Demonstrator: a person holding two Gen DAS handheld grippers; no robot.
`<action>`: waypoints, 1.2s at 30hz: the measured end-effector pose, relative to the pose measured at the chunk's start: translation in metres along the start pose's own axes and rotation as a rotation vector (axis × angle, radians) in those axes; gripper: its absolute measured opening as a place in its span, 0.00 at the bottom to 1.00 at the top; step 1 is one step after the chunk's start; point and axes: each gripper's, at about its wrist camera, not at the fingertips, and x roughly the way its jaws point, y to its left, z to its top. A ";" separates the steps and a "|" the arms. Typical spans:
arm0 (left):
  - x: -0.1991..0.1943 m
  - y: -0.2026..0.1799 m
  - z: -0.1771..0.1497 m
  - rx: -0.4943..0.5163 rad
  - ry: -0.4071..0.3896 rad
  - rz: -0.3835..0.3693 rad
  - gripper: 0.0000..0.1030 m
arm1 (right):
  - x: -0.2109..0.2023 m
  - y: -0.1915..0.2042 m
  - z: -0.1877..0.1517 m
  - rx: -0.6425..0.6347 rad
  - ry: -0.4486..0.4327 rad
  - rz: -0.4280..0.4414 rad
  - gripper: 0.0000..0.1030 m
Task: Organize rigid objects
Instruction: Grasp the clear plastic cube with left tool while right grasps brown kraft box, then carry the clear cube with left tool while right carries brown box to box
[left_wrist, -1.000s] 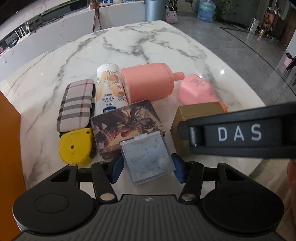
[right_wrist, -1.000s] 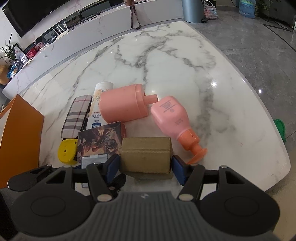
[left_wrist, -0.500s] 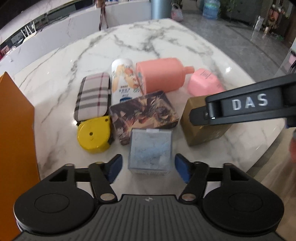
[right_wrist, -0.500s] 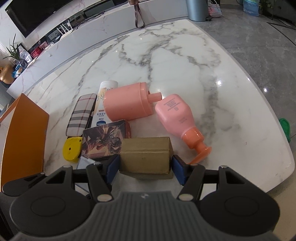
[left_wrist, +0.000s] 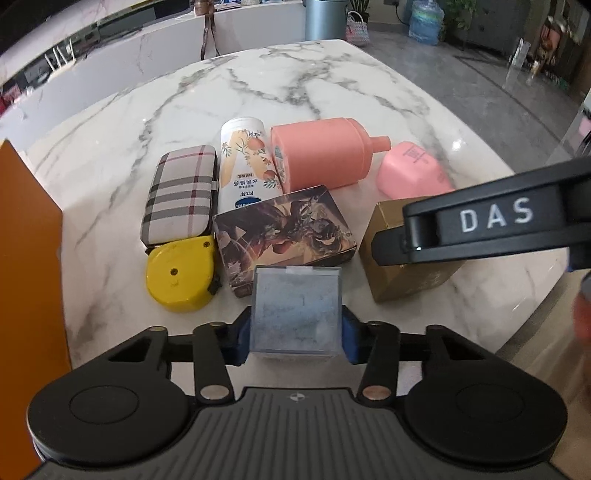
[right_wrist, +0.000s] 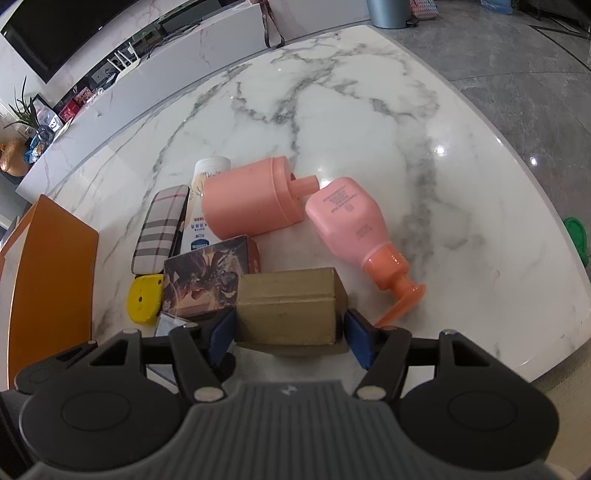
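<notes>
A clear plastic box (left_wrist: 295, 310) with pale blue contents sits at the near table edge, and my left gripper (left_wrist: 295, 339) is closing on it. Its blue pads (left_wrist: 242, 338) touch both sides. The box rests against a dark illustrated card box (left_wrist: 284, 232). To the right, a gold cardboard box (right_wrist: 288, 314) stands on the table between the pads of my right gripper (right_wrist: 291, 332). Those jaws are opening, and a thin gap shows at the right pad (right_wrist: 360, 339). In the left wrist view a black bar marked DAS (left_wrist: 495, 221) crosses in front of the gold box (left_wrist: 406, 280).
Packed behind are a yellow tape measure (left_wrist: 181, 273), a plaid case (left_wrist: 181, 199), a white printed tube (left_wrist: 243, 162), a large salmon bottle (left_wrist: 325, 155) and a pink pump bottle (right_wrist: 351, 225). An orange chair back (left_wrist: 26, 258) stands left. The marble table's rim (right_wrist: 554, 354) curves close on the right.
The left jaws spread wide off the clear box, then closed back onto its sides. The box now lies square against the card box. The right gripper stayed around the gold box.
</notes>
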 end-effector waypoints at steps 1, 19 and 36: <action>0.000 0.001 0.000 -0.009 0.001 -0.001 0.50 | 0.002 0.000 0.000 -0.001 0.002 -0.001 0.65; -0.113 0.050 -0.004 -0.093 -0.168 -0.065 0.50 | -0.048 0.030 -0.007 -0.073 -0.075 0.071 0.63; -0.173 0.205 -0.037 0.007 -0.096 0.097 0.50 | -0.110 0.246 -0.013 -0.679 -0.045 0.403 0.63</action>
